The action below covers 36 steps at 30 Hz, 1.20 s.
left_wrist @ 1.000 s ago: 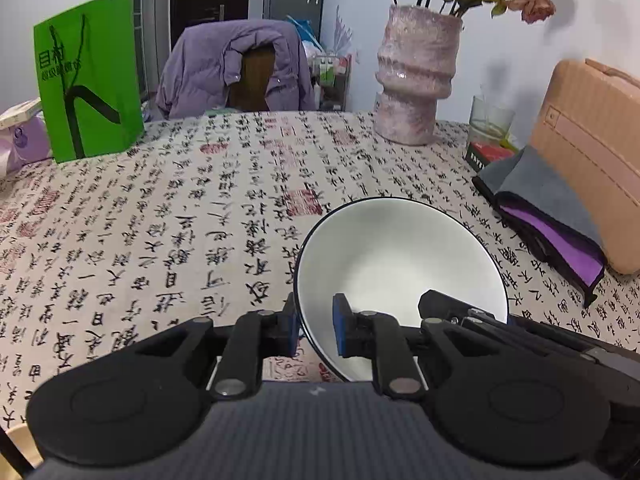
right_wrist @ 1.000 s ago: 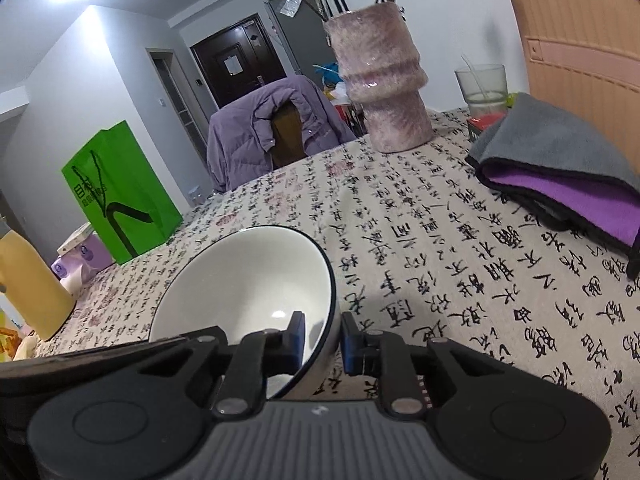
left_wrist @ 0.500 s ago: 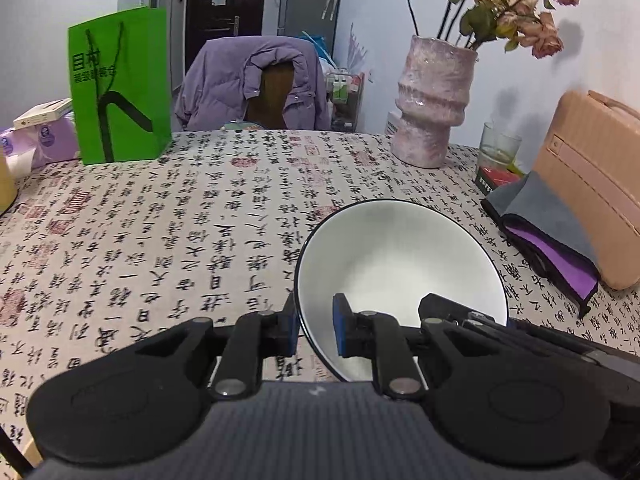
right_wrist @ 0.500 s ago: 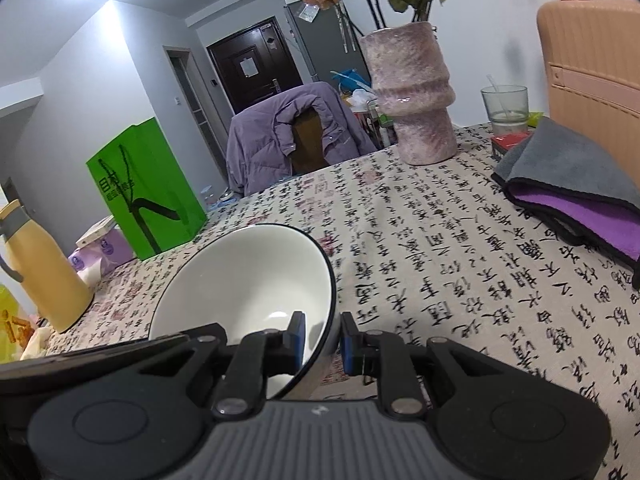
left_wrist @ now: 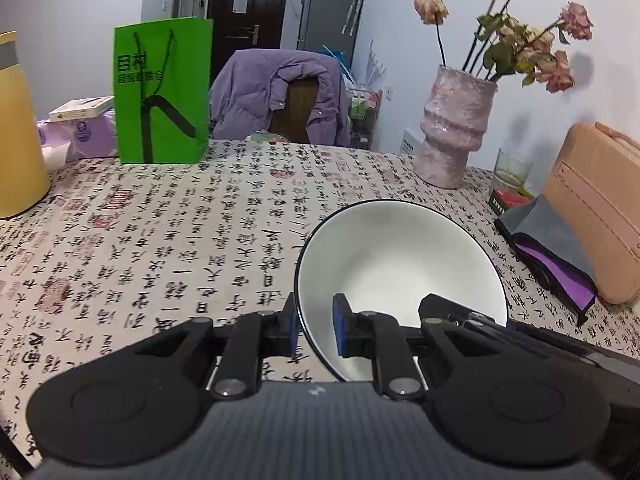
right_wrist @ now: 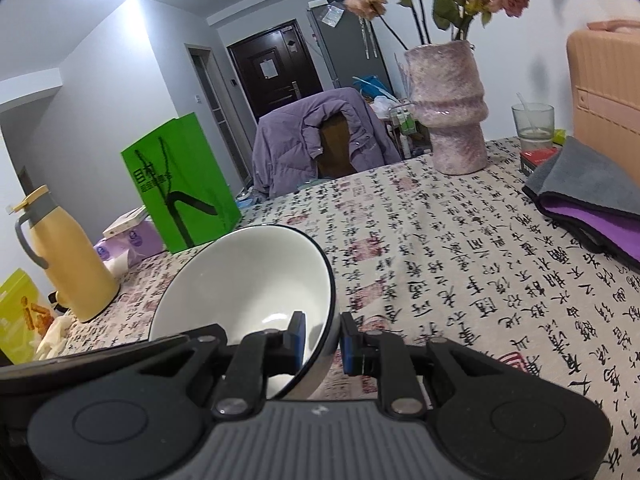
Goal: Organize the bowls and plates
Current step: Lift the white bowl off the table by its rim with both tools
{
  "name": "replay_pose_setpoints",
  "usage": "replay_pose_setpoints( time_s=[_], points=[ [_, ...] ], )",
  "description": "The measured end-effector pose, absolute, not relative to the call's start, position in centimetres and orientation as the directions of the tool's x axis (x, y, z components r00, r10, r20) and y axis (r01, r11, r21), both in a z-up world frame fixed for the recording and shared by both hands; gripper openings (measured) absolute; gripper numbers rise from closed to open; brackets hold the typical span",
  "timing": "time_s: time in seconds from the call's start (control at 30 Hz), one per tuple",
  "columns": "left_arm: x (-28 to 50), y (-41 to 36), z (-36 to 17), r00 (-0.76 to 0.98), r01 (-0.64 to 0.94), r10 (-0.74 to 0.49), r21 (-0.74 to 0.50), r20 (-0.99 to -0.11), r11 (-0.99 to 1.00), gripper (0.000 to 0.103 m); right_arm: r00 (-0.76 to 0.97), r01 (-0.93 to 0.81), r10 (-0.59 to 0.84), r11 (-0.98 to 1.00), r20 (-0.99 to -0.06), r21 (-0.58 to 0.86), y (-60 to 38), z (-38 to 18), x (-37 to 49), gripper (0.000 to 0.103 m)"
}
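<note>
Two grippers clamp one white bowl (left_wrist: 400,272) by opposite sides of its dark-edged rim. The left gripper (left_wrist: 316,330) pinches the rim at the bowl's 9 o'clock side, one blue pad inside and one outside; the right gripper (right_wrist: 322,338) bites the rim at the 3 o'clock side the same way. The bowl hangs tilted between them above the table (left_wrist: 160,240), whose cloth is printed with black calligraphy.

Since a second ago the grip on both sides is unchanged, but the views have drawn back and risen: more of the table shows, and the yellow flask (right_wrist: 68,256), cut off earlier, now stands in full at 9 o'clock. The green paper bag (left_wrist: 162,90) sits at 11 o'clock, the pink vase (left_wrist: 456,128) of dried roses at 1 o'clock, and the folded grey and purple cloth (left_wrist: 548,256) at 3 o'clock beside a tan case (left_wrist: 600,216).
</note>
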State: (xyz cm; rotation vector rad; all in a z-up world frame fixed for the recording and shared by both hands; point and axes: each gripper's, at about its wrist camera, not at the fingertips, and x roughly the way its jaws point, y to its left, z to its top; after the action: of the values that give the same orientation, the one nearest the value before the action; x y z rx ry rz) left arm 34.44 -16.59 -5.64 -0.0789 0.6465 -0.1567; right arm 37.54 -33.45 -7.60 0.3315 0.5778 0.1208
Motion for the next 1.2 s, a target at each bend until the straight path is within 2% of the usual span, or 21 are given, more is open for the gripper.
replay_pose_setpoints(
  time_s=[1.2],
  points=[
    [27.8, -7.0, -2.5, 0.847, 0.022, -0.109, -0.17, -0.52, 0.985, 0.016, 0.84, -0.134, 0.272, 0.942, -0.47, 0.306, -24.2, -3.8, 32.3, 0.017]
  ],
)
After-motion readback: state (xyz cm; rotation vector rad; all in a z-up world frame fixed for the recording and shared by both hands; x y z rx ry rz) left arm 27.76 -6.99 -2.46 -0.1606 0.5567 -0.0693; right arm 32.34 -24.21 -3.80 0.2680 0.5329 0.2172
